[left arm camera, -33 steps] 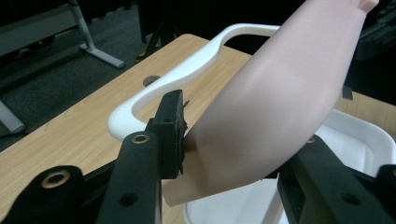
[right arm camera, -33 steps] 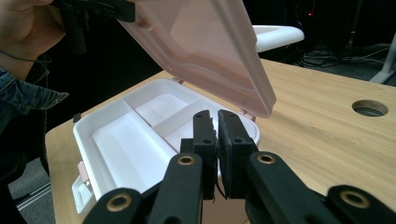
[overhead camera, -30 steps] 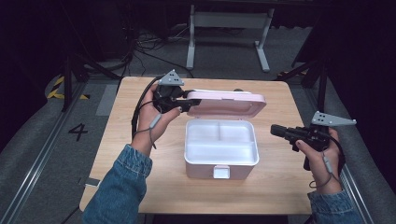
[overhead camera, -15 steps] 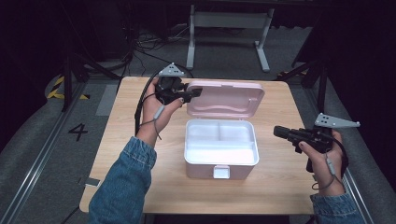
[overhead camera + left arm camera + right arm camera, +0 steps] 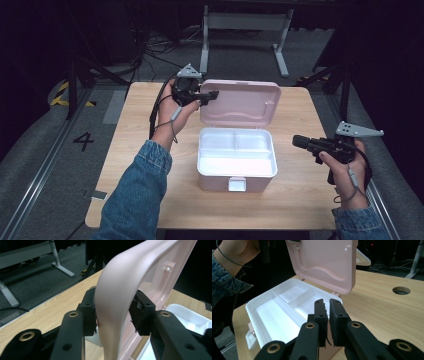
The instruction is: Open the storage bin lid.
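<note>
A pink lunch box (image 5: 236, 180) with a white divided tray (image 5: 277, 315) stands in the middle of the wooden table (image 5: 145, 145). Its pink lid (image 5: 242, 102) stands nearly upright at the back. My left gripper (image 5: 214, 94) is shut on the lid's upper left corner; in the left gripper view the lid's edge (image 5: 117, 290) is pinched between both pads (image 5: 90, 315). My right gripper (image 5: 296, 141) hovers to the right of the box, pointing at it, shut with nothing between its fingers (image 5: 322, 312). The lid (image 5: 324, 262) rises behind the tray in the right gripper view.
A white latch (image 5: 237, 184) sticks out of the box's front wall. There is a round hole (image 5: 401, 290) in the tabletop beyond the right gripper. A metal stand (image 5: 245, 25) and cables lie on the floor past the table's far edge.
The left gripper has swung the lid from leaning back to nearly upright, moving away from the person with it. The right gripper has drifted slightly right.
</note>
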The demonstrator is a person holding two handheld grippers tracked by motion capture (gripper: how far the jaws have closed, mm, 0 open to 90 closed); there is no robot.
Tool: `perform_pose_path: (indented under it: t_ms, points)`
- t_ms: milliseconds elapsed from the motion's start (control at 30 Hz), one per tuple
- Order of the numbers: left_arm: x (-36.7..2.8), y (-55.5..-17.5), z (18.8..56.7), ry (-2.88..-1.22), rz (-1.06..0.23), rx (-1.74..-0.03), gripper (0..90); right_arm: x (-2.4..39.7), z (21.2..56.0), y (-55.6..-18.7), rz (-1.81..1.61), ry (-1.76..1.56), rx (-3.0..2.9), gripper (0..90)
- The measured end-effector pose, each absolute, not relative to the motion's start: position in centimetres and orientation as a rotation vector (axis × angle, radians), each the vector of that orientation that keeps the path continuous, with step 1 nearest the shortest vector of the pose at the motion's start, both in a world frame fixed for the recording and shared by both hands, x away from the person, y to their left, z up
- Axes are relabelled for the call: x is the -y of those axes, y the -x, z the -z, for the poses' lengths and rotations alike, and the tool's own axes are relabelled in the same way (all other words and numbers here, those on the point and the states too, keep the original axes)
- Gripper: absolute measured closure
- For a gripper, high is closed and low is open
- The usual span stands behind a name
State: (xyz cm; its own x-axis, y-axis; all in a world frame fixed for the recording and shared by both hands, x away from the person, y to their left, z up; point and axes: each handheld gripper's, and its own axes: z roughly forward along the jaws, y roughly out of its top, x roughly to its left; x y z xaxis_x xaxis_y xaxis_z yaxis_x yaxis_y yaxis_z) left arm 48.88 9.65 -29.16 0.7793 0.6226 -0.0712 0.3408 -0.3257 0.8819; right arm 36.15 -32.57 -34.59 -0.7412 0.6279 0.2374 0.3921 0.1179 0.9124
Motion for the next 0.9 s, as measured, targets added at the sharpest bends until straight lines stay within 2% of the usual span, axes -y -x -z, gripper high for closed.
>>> perform_pose_path:
  t_ms: [533, 900]
  points:
    - [-9.3, -51.5, 30.7, -1.948, -0.333, -0.766, 55.1, 33.0, 35.0, -36.4, -1.672, -1.035, -2.185, 85.0]
    - [-9.3, -53.1, 31.9, -1.941, -0.265, -0.804, 52.6, 33.3, 35.4, -36.7, -1.662, -1.054, -2.197, 84.5]
